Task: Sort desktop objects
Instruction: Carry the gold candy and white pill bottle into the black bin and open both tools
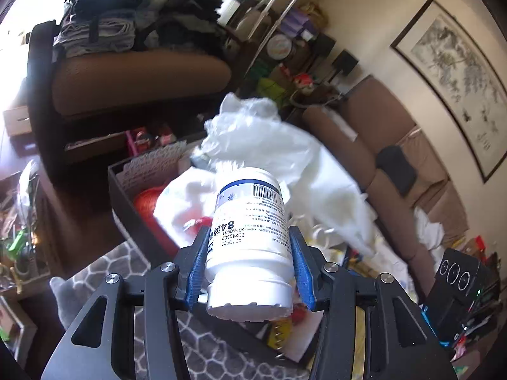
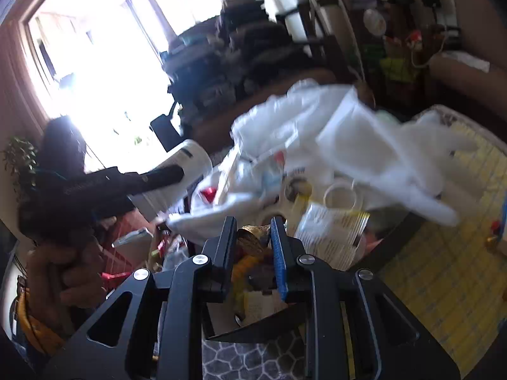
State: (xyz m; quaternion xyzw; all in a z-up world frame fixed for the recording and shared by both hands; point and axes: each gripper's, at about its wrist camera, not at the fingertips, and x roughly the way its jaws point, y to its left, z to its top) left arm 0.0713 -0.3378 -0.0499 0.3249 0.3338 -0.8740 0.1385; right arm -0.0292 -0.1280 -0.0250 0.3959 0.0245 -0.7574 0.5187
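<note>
Left gripper (image 1: 250,262) clamps white labelled bottle (image 1: 250,237) between blue pads, bottle lying along fingers, cap end toward camera. White plastic bag (image 1: 279,155) at 12 o'clock beyond bottle; red item in dark box (image 1: 126,196) at 10 o'clock. Right gripper (image 2: 253,240): jaws narrow, whether gold crumpled item (image 2: 253,237) is gripped cannot tell. Hand (image 2: 63,272) at 9 o'clock there.

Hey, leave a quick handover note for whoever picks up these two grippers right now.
Left gripper: jaws shut on the white bottle, lifted over the dark box that holds a red item and white plastic bags.
Right gripper: jaws narrow; a crumpled gold wrapper sits between them, but blur hides whether they grip it.
Done: bottle picked up.
Left: place the bottle, then sort the remaining clutter.
</note>
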